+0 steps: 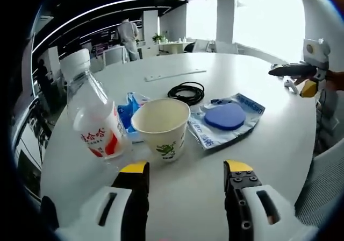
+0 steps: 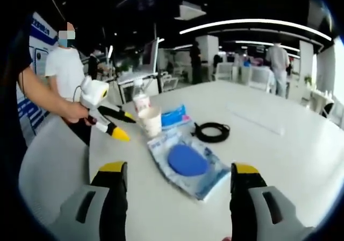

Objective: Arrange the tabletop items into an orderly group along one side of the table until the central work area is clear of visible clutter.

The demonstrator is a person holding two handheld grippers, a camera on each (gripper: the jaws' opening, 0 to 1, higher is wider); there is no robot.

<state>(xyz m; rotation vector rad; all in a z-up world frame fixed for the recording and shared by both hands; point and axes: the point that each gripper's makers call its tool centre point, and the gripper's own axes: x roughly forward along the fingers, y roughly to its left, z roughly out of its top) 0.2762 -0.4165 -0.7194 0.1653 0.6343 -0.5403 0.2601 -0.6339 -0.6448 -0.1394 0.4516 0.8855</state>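
A paper cup [image 1: 161,127] stands just ahead of my open left gripper [image 1: 186,168], which holds nothing. Left of the cup stands a clear water bottle [image 1: 94,112] with a red label and white cap. A blue packet [image 1: 129,107] lies behind them. Right of the cup lies a clear bag with a blue disc [image 1: 226,117], with a black cable coil [image 1: 186,92] beyond it. My right gripper [image 2: 179,168] is open over the table with the disc bag [image 2: 185,160] ahead of it. The cable [image 2: 212,130], cup [image 2: 150,121] and bottle [image 2: 141,101] lie further off.
The white round table [image 1: 242,63] has a long white strip [image 1: 174,75] near its far side. The right gripper [image 1: 287,77] hovers at the table's right edge. The left gripper [image 2: 124,126] is held by a person's hand beside the cup. A chair [image 1: 328,182] stands close.
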